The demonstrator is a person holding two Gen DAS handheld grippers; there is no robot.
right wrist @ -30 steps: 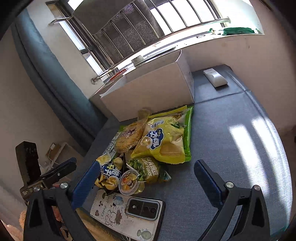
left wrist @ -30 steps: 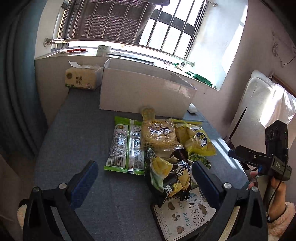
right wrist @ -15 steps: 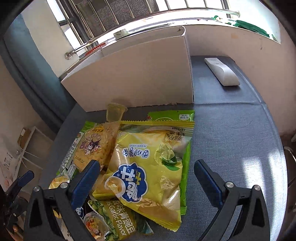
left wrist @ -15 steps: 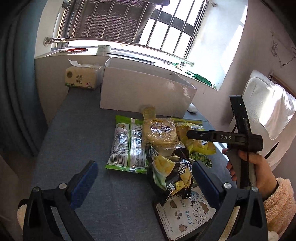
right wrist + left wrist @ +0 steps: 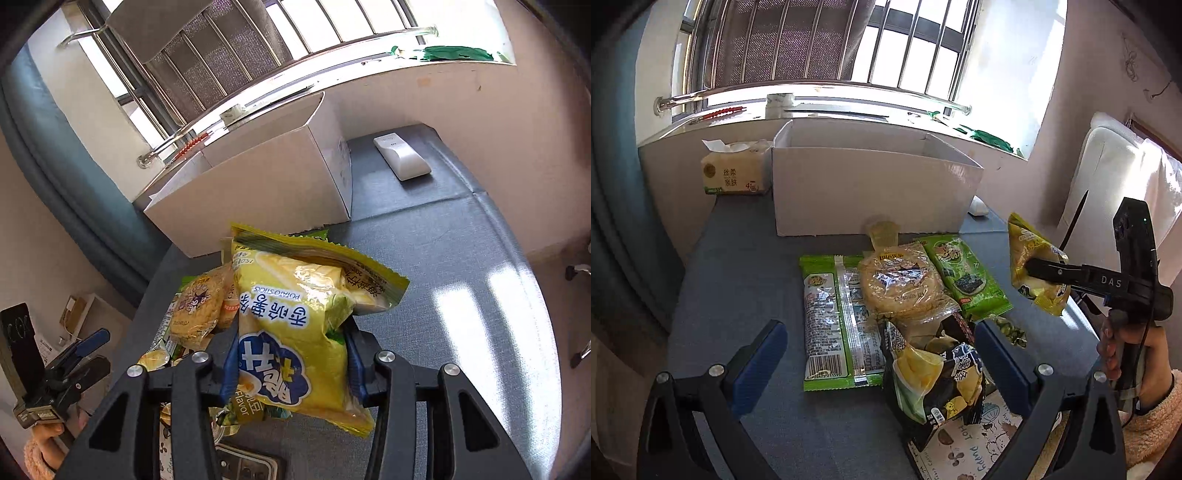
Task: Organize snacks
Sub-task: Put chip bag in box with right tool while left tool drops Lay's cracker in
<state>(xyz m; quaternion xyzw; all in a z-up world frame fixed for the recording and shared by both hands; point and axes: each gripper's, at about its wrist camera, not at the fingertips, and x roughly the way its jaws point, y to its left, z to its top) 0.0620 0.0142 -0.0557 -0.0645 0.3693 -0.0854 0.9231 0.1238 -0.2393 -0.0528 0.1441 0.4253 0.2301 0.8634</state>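
Note:
My right gripper is shut on a yellow potato sticks bag and holds it above the grey surface; the bag also shows in the left wrist view, lifted at the right. My left gripper is open and empty, low over the snack pile. The pile holds a long green packet, a round cracker pack, a green seaweed pack and a dark chips bag. An open white cardboard box stands behind the pile, also in the right wrist view.
A tissue pack sits left of the box. A white remote lies right of the box. A phone in a cartoon case lies at the near edge. The window sill and bars are behind the box.
My right gripper has closed on the yellow potato sticks bag and lifted it off the pile, uncovering the green seaweed pack. My left gripper has stayed open in place.

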